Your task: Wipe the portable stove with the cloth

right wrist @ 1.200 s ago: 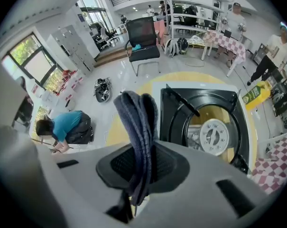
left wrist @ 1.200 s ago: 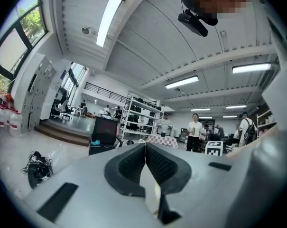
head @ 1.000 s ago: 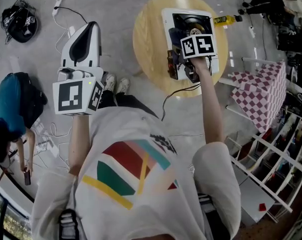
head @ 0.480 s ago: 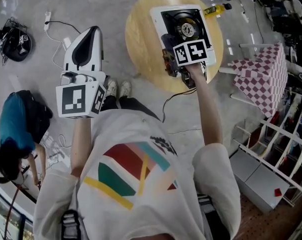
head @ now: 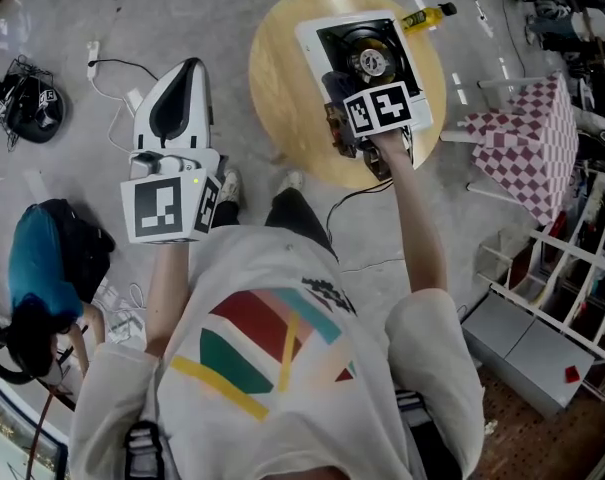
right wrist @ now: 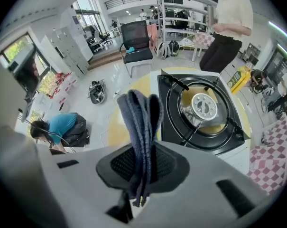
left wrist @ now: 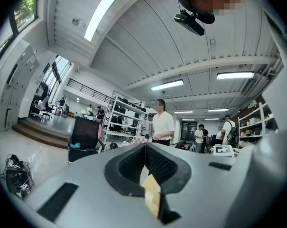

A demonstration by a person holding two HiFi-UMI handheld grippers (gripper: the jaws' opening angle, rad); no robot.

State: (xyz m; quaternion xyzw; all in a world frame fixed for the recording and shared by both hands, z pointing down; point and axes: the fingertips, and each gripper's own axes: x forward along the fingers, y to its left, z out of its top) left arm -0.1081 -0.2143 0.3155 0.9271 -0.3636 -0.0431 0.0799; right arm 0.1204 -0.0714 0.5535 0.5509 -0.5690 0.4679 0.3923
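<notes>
Where the right claw (right wrist: 143, 164) grips, the dark cloth (right wrist: 139, 120) bunches.

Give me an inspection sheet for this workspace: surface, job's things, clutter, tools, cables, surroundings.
Surface: round wooden table.
Job's things: portable stove on the table; dark cloth, folded, held at the stove's near side.
Clutter: yellow bottle by the table's far edge.
Grippers: right tool shut on the cloth; left tool shut, empty, held over the floor.
Cables: black cable dropping from the table's near edge; white cable on the floor.
Surroundings: crouching person, checked tablecloth, white shelving.
</notes>
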